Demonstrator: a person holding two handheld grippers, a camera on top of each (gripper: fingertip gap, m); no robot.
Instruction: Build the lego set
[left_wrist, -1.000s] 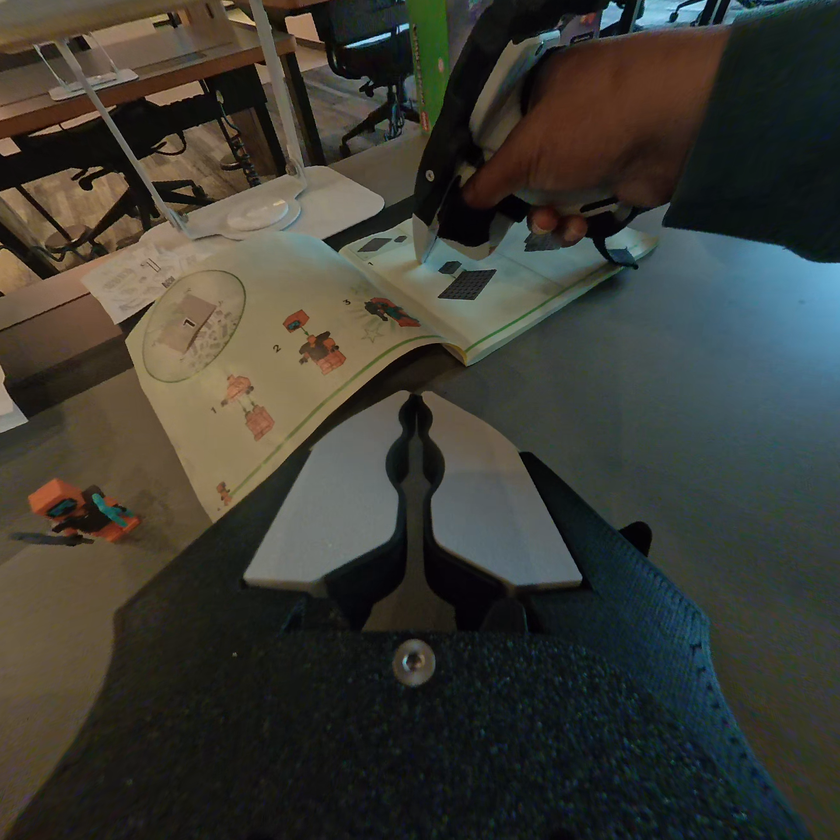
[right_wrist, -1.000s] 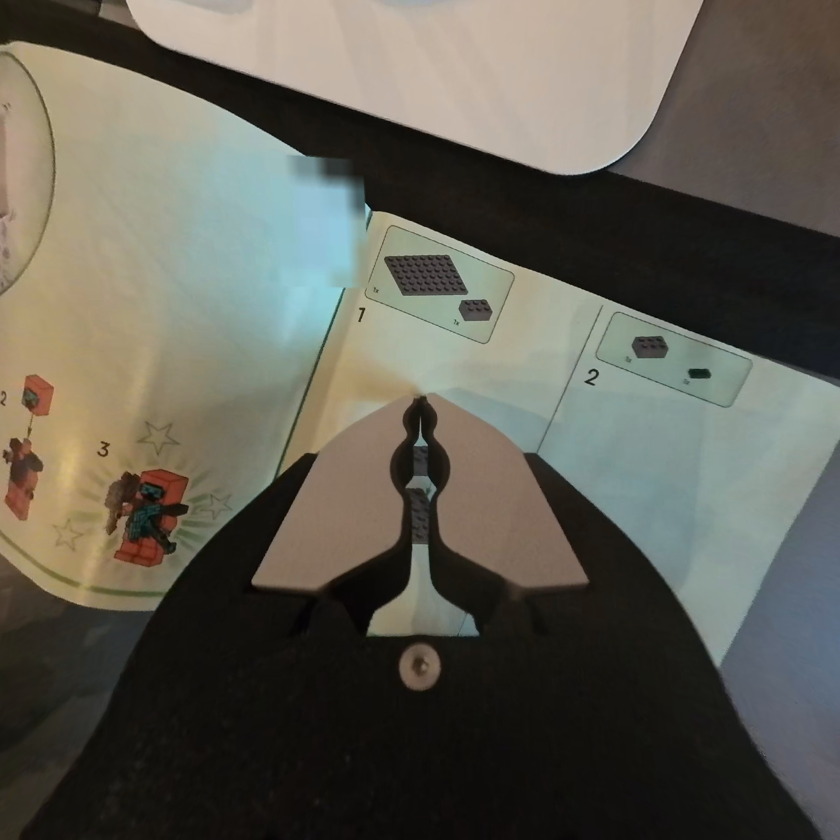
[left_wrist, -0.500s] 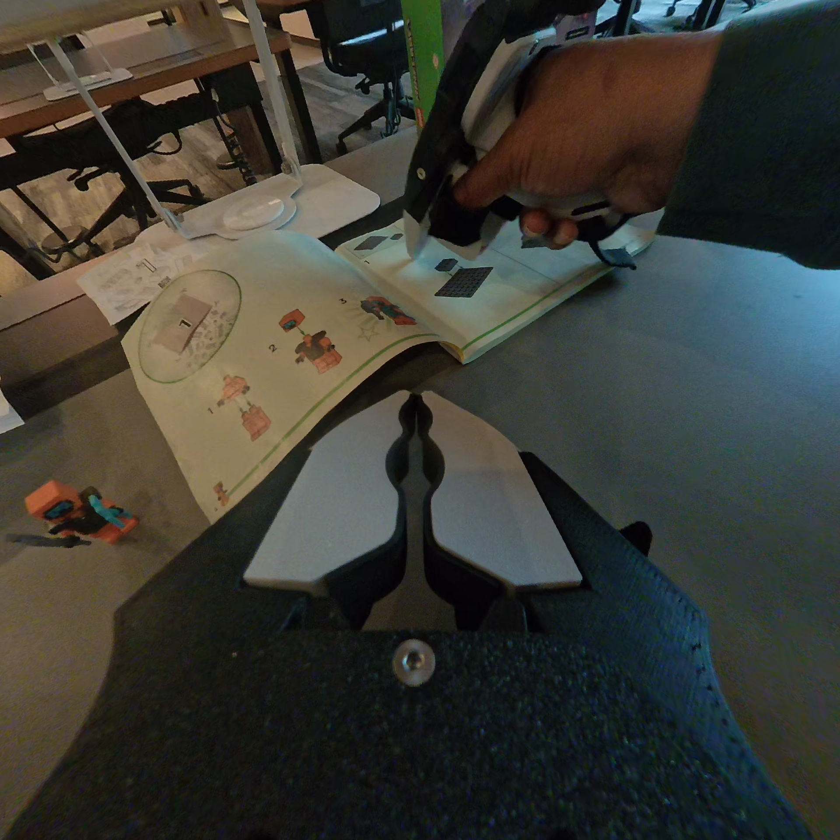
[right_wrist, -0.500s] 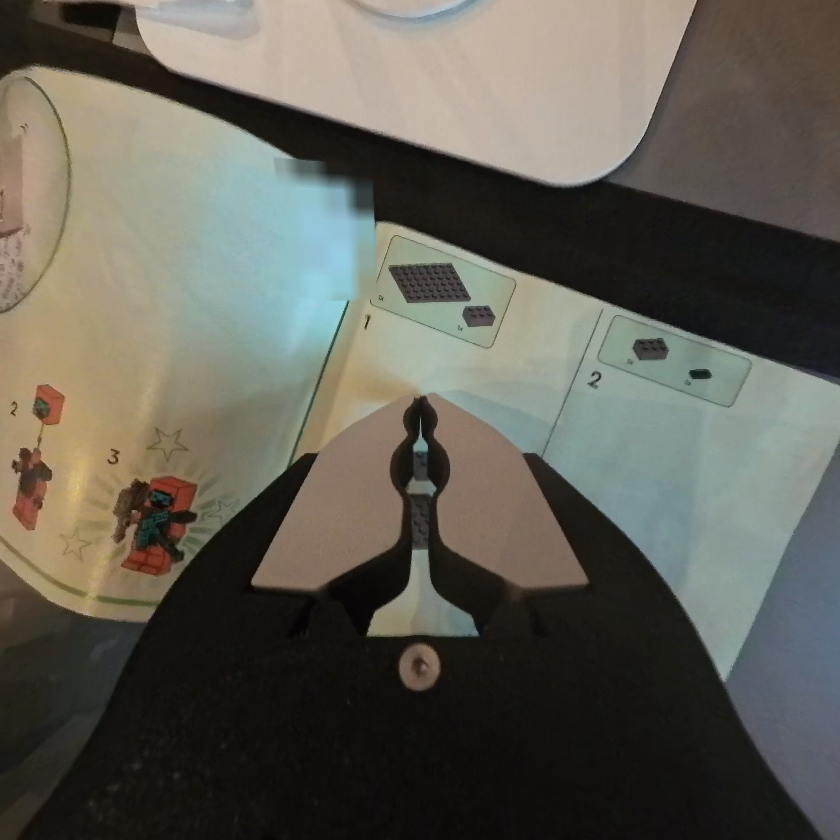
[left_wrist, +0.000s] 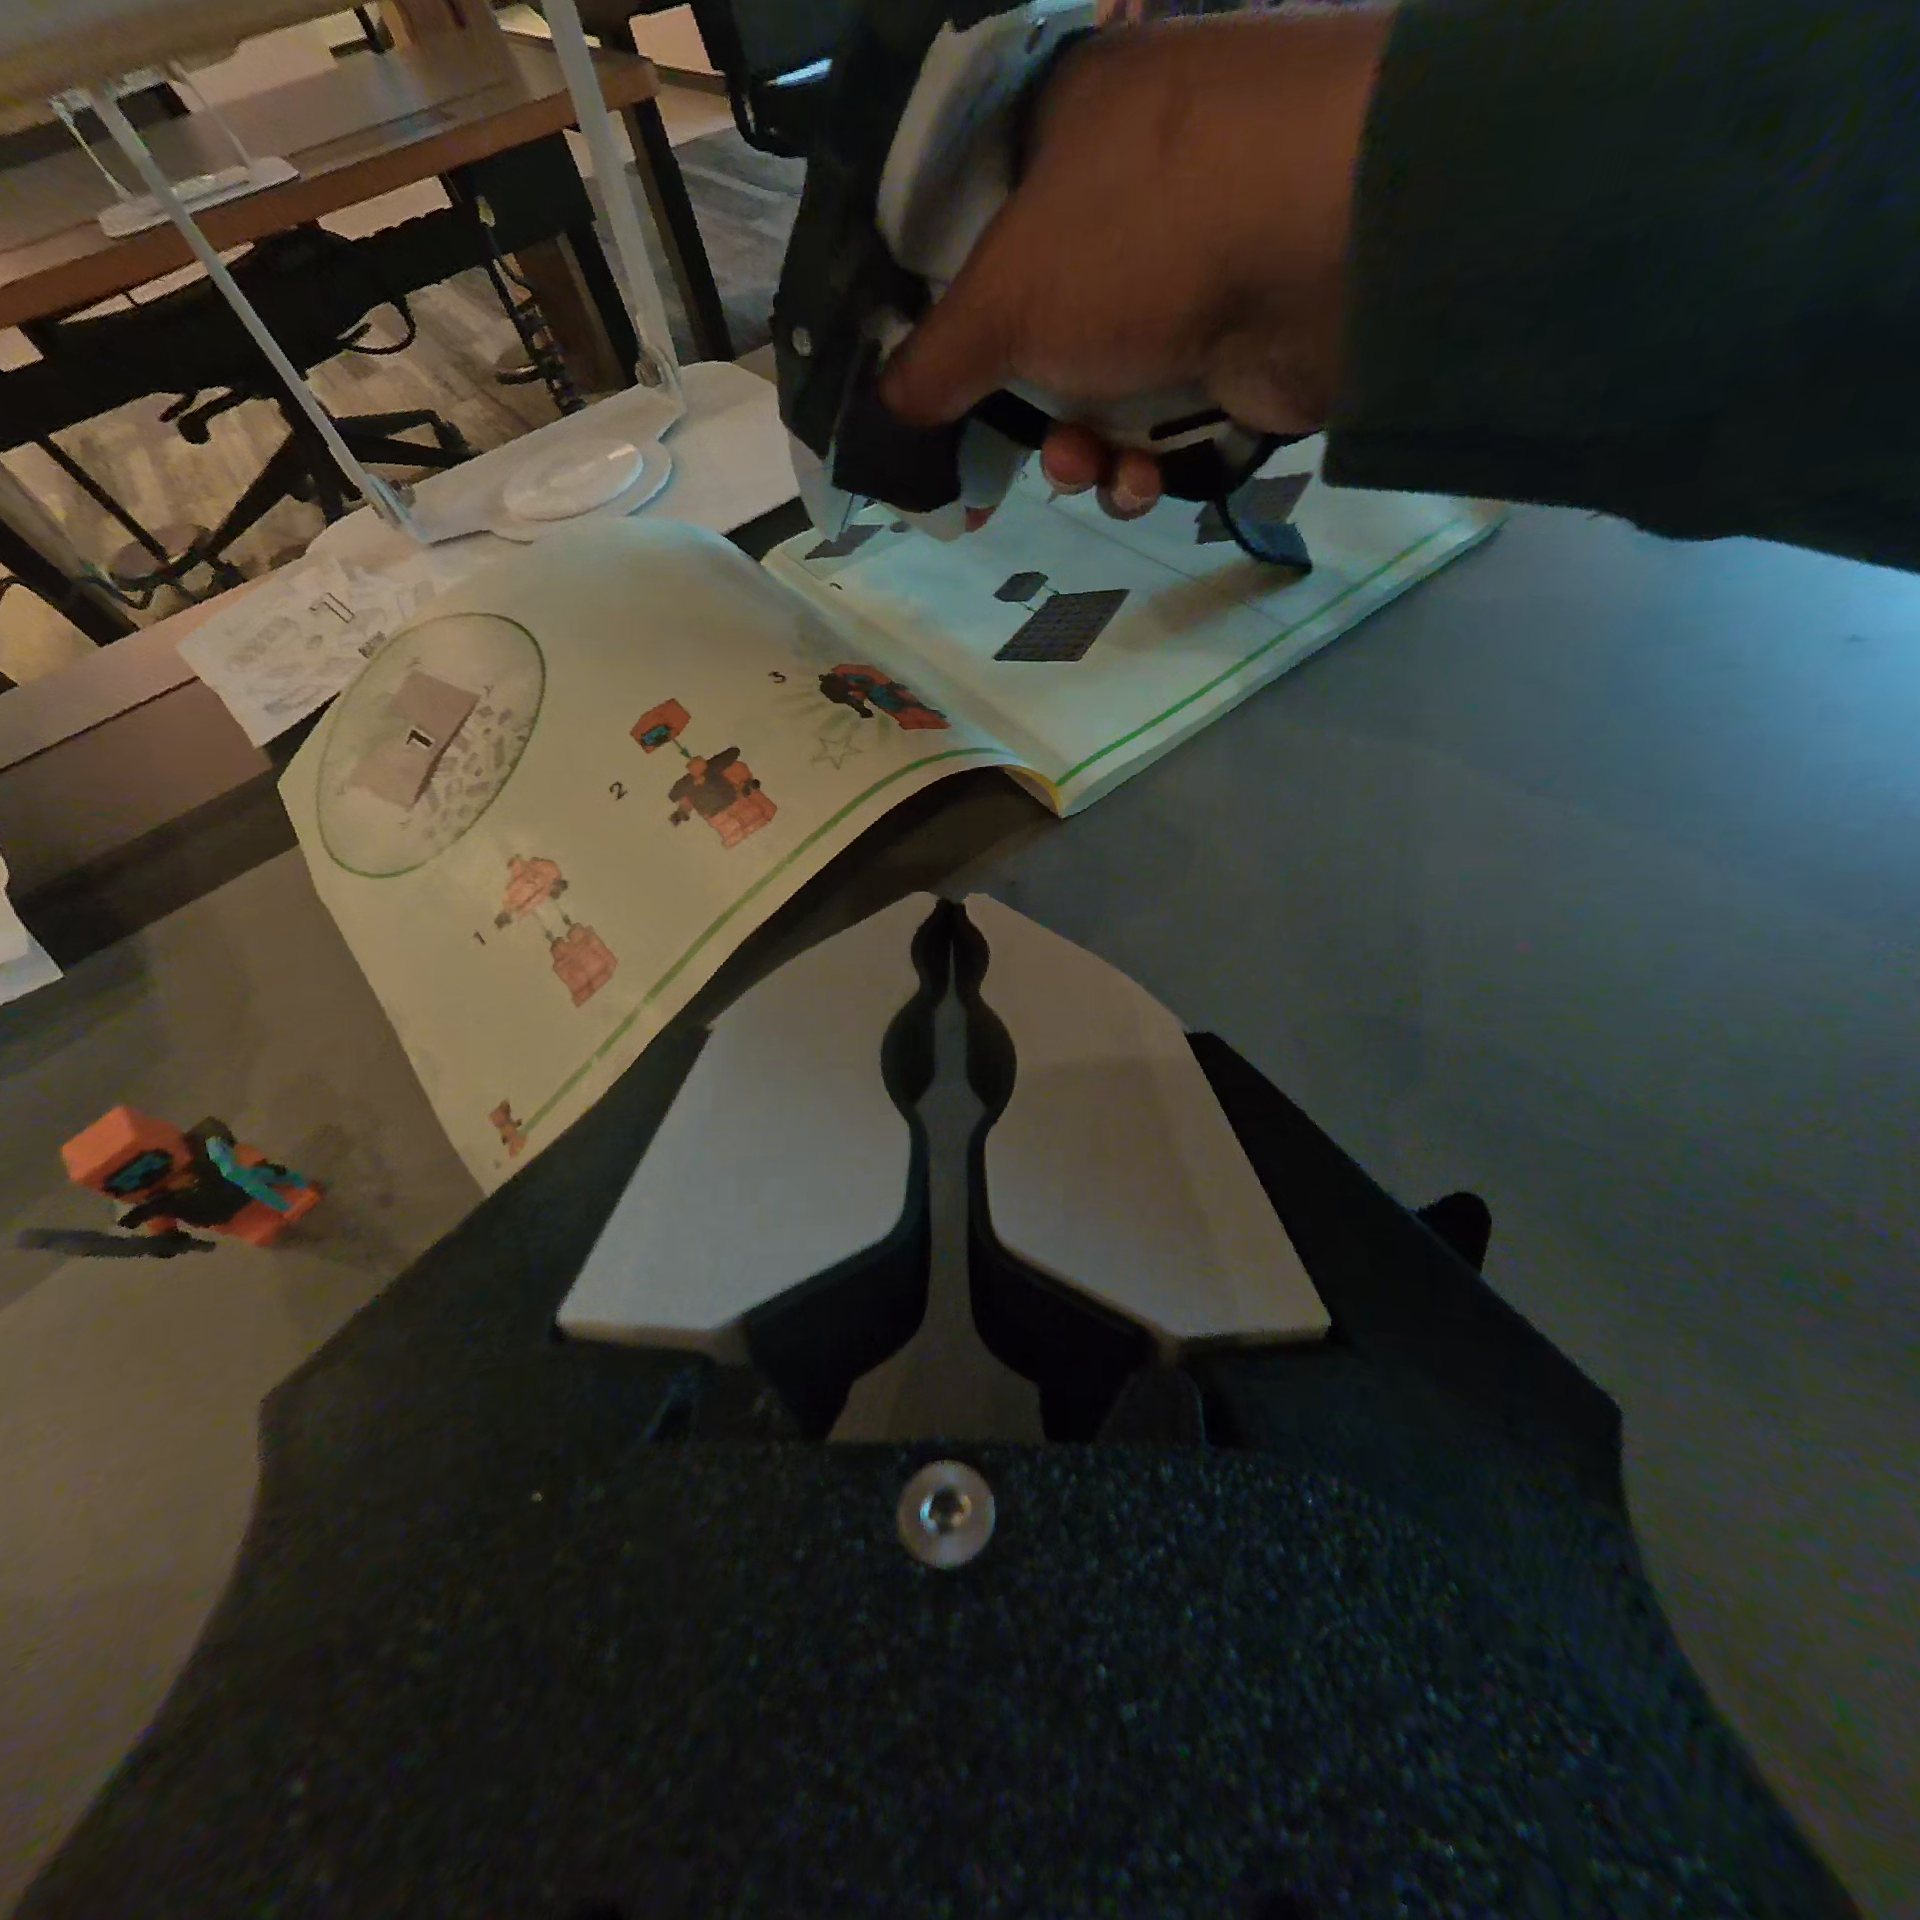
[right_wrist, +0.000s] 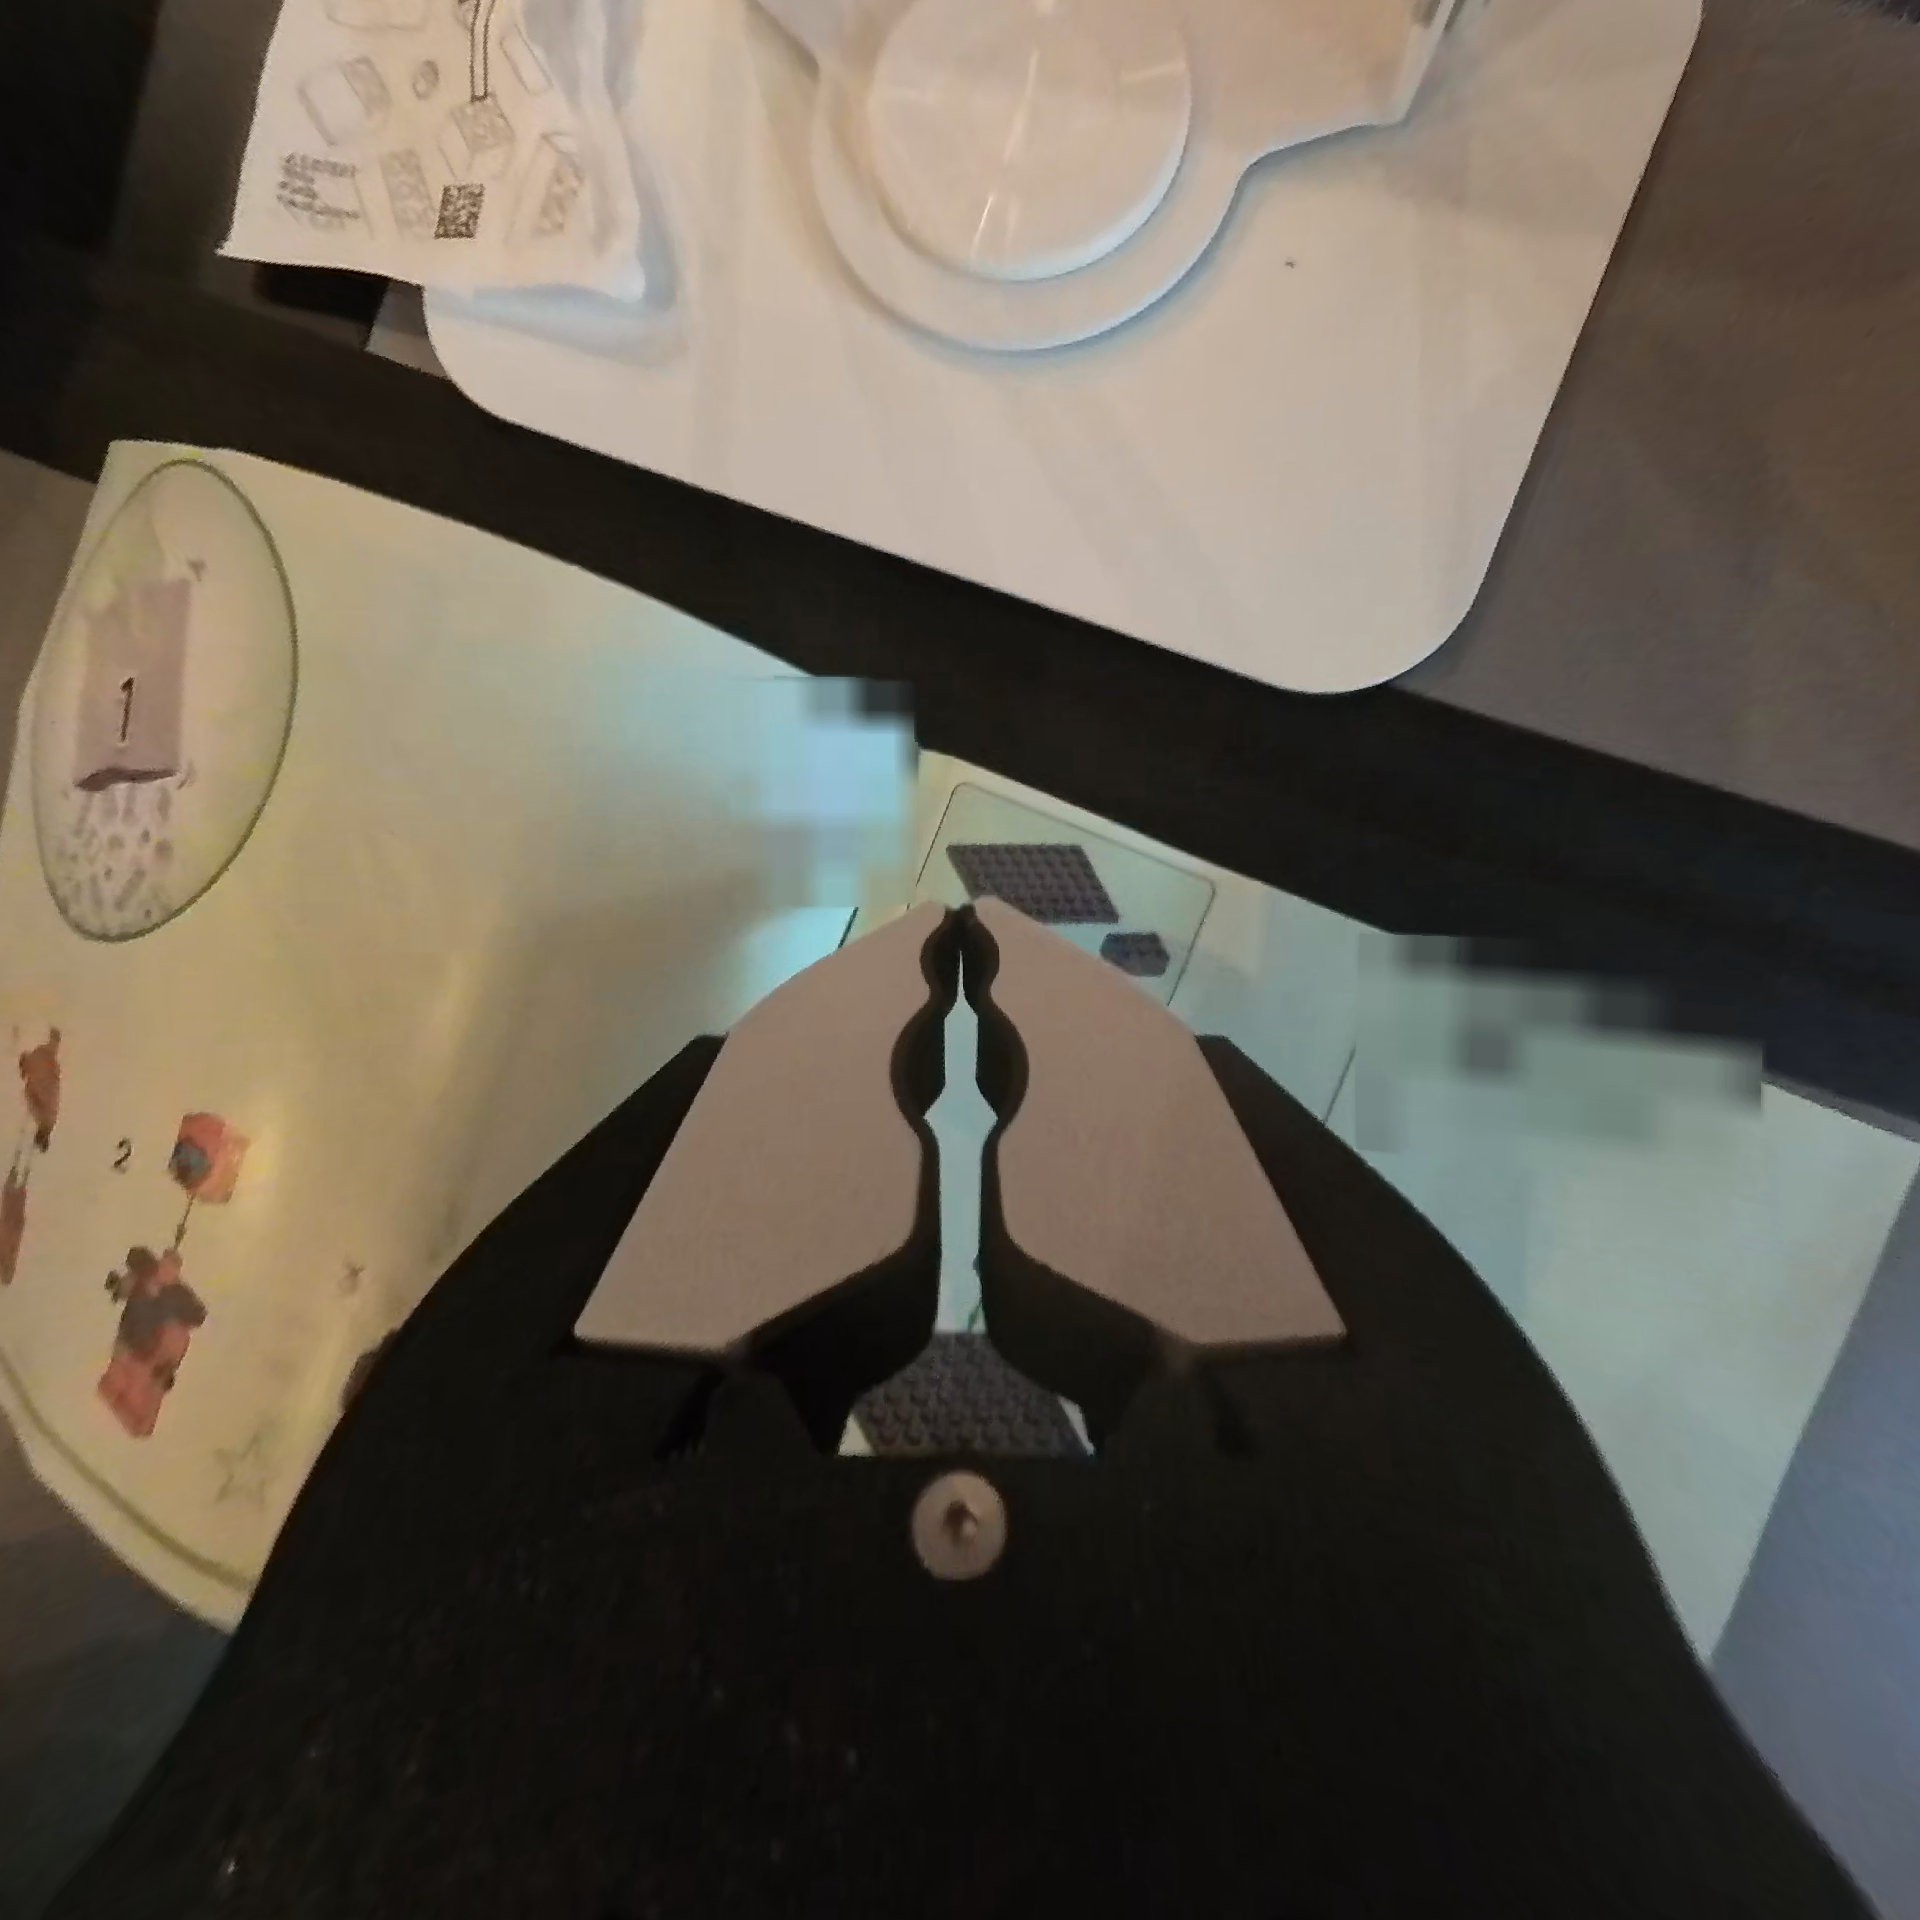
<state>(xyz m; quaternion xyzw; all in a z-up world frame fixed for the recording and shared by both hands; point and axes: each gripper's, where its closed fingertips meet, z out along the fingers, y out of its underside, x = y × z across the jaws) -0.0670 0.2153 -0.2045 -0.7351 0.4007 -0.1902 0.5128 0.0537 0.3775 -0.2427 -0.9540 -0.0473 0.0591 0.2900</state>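
Both of our hand-held grippers have tips pressed together, pinching nothing. Left hand-held gripper sits low over the grey tabletop, just near of the open instruction booklet. Right hand-held gripper hovers over the booklet's right page, tips near the spine; our hand grips it. Small orange-and-teal lego figure lies on the tabletop far left of the left gripper, clear of the booklet. White lamp base beyond the booklet; a printed sheet to its left.
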